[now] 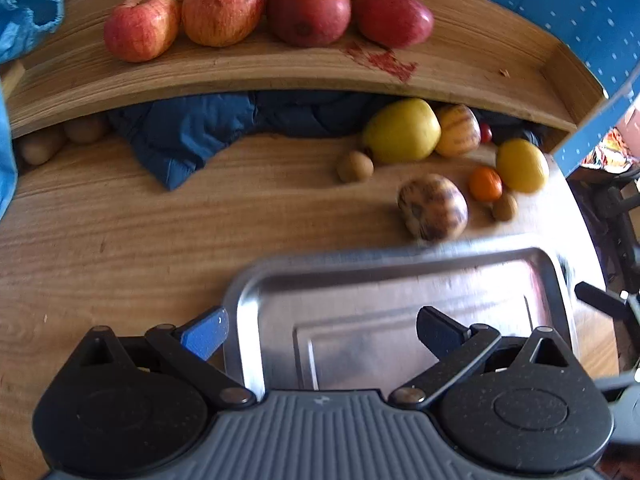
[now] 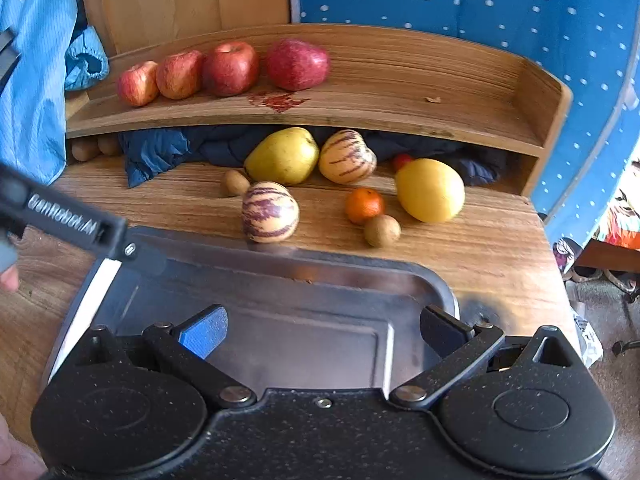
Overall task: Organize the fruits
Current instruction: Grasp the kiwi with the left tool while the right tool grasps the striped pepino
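Both of my tools hang over a metal tray [image 2: 248, 292] on the wooden surface [image 1: 120, 220], each with its fingers spread wide and pinching nothing. My left tool [image 1: 320, 332] straddles the tray's left rim, the blue-padded finger [image 1: 206, 334] outside it and the dark one over the tray floor. My right tool [image 2: 322, 330] hovers over the tray's right half; the left tool's black body [image 2: 60, 216] crosses the left edge of that view, lettering visible on its side.

Beyond the tray's far edge the loose fruit lies scattered on the surface. A striped melon-like fruit [image 2: 270, 212] sits just beside the tray rim. Behind it rest a yellow-green apple [image 2: 282, 156] and a second striped fruit [image 2: 347, 157], touching each other at the mouth of the shelf's lower opening. A small brown fruit [image 2: 235, 182] lies just beside the apple. To the right, a small orange [image 2: 364, 205], another small brown fruit [image 2: 382, 231] and a large yellow fruit [image 2: 430, 190] cluster close together. A small red fruit [image 2: 401, 160] peeks out behind the yellow one.

On the wooden shelf [image 2: 400, 80] above, four red apples [image 2: 230, 68] stand in a row toward the left end, next to a red stain [image 2: 280, 101]. Dark blue cloth [image 2: 156, 152] is bunched under the shelf, with brown round things [image 2: 86, 148] to its left.
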A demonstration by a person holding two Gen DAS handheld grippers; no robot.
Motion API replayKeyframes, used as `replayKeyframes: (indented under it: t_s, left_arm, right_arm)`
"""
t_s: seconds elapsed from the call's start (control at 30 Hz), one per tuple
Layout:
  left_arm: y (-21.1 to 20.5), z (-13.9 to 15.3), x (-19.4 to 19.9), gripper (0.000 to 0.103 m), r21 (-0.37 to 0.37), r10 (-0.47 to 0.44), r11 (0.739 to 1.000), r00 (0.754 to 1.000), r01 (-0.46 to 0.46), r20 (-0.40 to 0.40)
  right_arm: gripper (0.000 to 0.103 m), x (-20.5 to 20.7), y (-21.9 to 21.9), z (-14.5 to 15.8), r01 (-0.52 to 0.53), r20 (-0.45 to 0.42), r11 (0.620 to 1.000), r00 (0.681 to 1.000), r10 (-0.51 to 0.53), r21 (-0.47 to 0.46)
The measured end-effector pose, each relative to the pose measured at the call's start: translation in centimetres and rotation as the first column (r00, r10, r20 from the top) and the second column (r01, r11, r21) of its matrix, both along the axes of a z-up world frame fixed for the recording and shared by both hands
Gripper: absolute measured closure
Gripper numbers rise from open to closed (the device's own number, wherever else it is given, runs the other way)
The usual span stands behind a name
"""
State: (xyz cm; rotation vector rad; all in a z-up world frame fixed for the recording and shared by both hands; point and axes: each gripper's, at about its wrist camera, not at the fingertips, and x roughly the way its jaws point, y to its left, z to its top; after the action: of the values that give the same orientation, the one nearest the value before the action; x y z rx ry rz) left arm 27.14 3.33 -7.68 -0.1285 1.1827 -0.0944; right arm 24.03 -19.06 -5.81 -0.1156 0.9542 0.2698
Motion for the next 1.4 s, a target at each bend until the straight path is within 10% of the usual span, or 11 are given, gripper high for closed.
replayKeyframes:
  t_s: [0.83, 1.4]
  left_arm:
    - [-0.5, -2.5, 8.9, 0.005, 0.088, -0.286, 0.957, 0.95, 0.276, 0.124]
    - [-2.0, -3.1, 9.2, 0.064, 0.026, -0.362, 0.931, 0.912, 0.364, 0.192]
  right_arm:
    - [0.011, 6.8, 6.6, -2.4, 0.051, -0.003, 0.996, 0.999, -0.051, -0.072]
    - [0.043, 7.9, 7.1, -3.5, 0.08, 0.0, 0.993, 0.997, -0.081, -0.081]
